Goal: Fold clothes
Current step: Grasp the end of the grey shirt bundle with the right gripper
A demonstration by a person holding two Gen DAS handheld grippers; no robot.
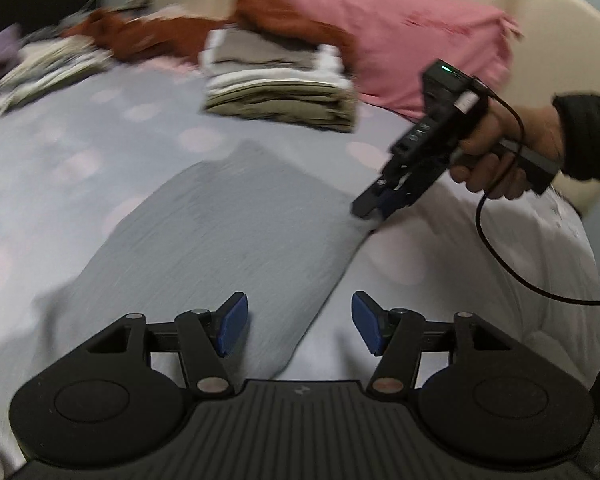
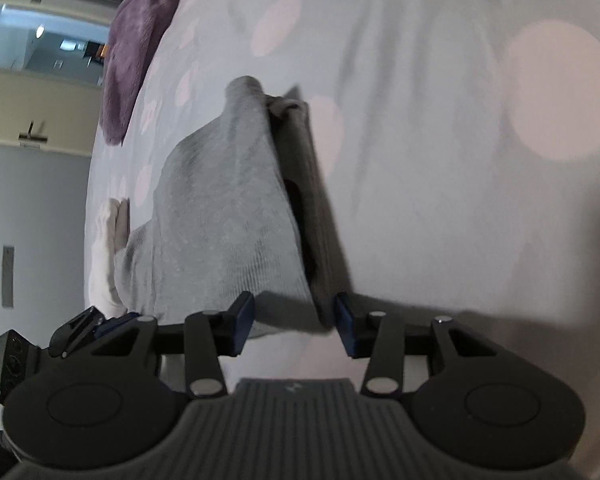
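A grey knit garment (image 1: 236, 224) lies spread on the dotted pale bedsheet (image 1: 60, 168). My left gripper (image 1: 300, 326) hovers open over the garment's near edge, and nothing sits between its blue pads. A hand holds my right gripper (image 1: 370, 210), whose tips are at the garment's right corner. In the right wrist view the grey garment (image 2: 228, 216) shows doubled layers with a dark gap between them. Its near edge runs in between the pads of my right gripper (image 2: 294, 326), close to the right pad. Those pads stand apart and do not press the cloth.
A stack of folded beige and white clothes (image 1: 280, 84) sits at the back, with a rust-coloured cloth (image 1: 160, 36) and a pink pillow (image 1: 400, 40) behind it. Another pile (image 1: 48, 68) lies far left. A purple garment (image 2: 136, 48) hangs at the bed's edge. A black cable (image 1: 500, 260) trails from the right gripper.
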